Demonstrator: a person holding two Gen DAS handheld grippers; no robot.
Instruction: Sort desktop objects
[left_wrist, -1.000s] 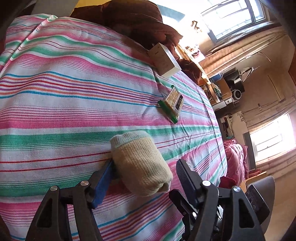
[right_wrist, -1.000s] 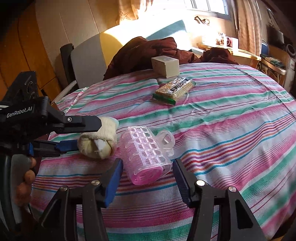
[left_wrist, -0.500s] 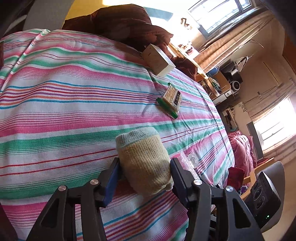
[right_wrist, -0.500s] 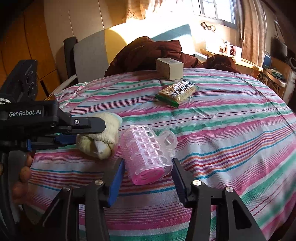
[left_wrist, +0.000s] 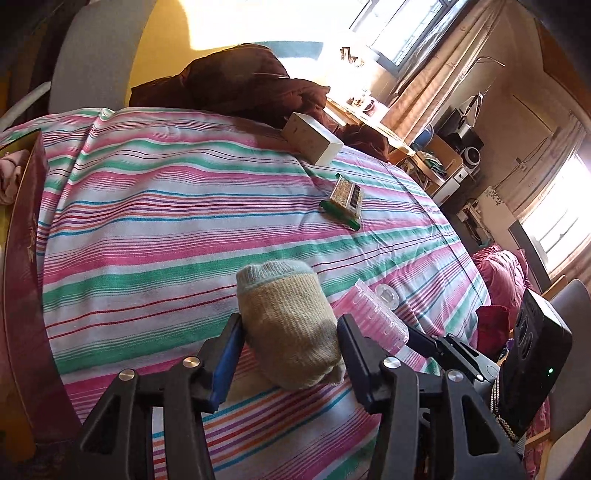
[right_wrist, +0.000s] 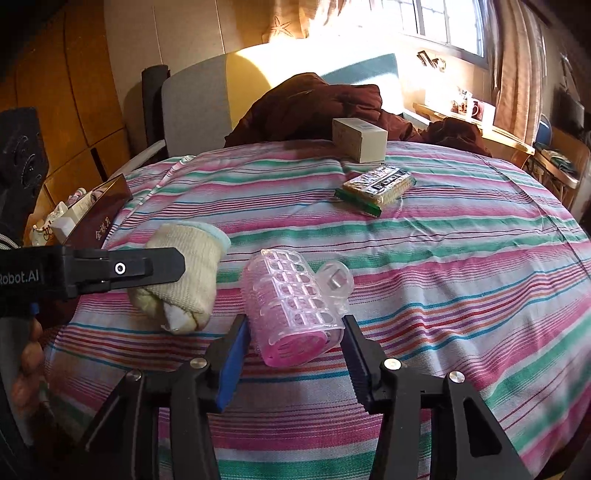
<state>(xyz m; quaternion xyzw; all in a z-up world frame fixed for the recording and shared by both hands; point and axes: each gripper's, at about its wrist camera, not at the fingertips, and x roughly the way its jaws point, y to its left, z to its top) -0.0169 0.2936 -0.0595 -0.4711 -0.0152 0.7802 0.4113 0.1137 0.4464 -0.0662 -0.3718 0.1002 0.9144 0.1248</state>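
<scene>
A rolled beige sock (left_wrist: 291, 325) with a pale blue cuff sits between my left gripper's (left_wrist: 290, 350) fingers, which are shut on it and hold it just above the striped cloth; it also shows in the right wrist view (right_wrist: 184, 277). A pink plastic hair roller (right_wrist: 291, 306) sits between my right gripper's (right_wrist: 293, 347) fingers, which press its sides. The roller also shows in the left wrist view (left_wrist: 373, 314).
A cracker packet (right_wrist: 376, 186) and a white box (right_wrist: 360, 138) lie at the table's far side, in front of a dark brown garment (right_wrist: 306, 107). A dark red box (right_wrist: 98, 218) holding small items stands at the left table edge. A grey chair (right_wrist: 195, 103) stands behind.
My left gripper closed on the sock and lifted it slightly. My right gripper closed in on the hair roller. The dark red box has come into view at the left.
</scene>
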